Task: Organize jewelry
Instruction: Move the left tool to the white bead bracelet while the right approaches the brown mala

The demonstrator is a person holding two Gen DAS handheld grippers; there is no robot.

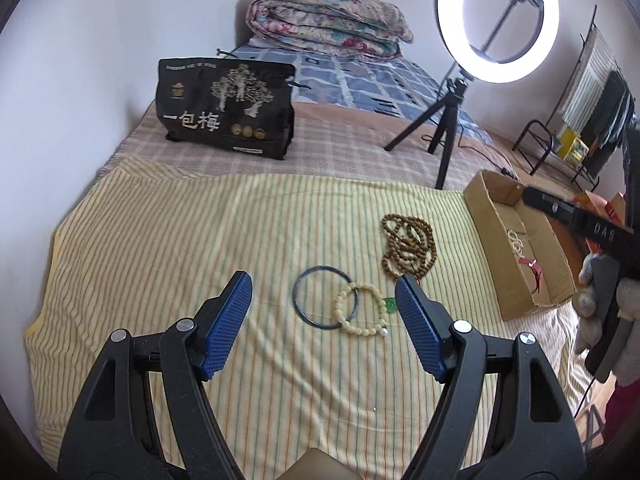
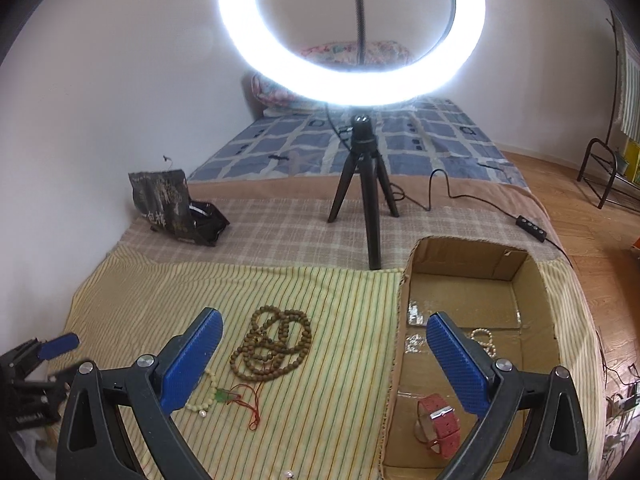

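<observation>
1. Both tongs are wide apart and gripping nothing. Left gripper (image 1: 324,300) hangs over the striped cloth (image 1: 160,240) with its blue pads either side of the loose pieces, looks to me like it's lining up a pick. Right gripper (image 2: 324,344) straddles the near-left wall of the cardboard box (image 2: 404,320), one finger over the cloth, the other over the box.

2. Using the box as the landmark: it sits on the bed at the cloth's edge, open side up, which makes sense as the drop-off spot. Already in it: a red strap watch (image 2: 440,424) at the near end and a pale bead bracelet (image 2: 482,338) further in, partly hidden by the right finger.

3. Still on the cloth, outside the box: the brown bead necklace (image 1: 408,248) piled closest to the box wall, then the cream bead bracelet (image 1: 360,310) with a green pendant (image 1: 389,305) further away, and the dark bangle (image 1: 323,296) furthest, overlapping the cream bracelet.

4. My guess is it's roughly halfway, three pieces left to move.

5. Ring light (image 2: 352,32) on its tripod stands just beyond the box's far end, presumably to light the work area. Black snack bag (image 1: 228,108) is well away from the box, by the wall.
</observation>
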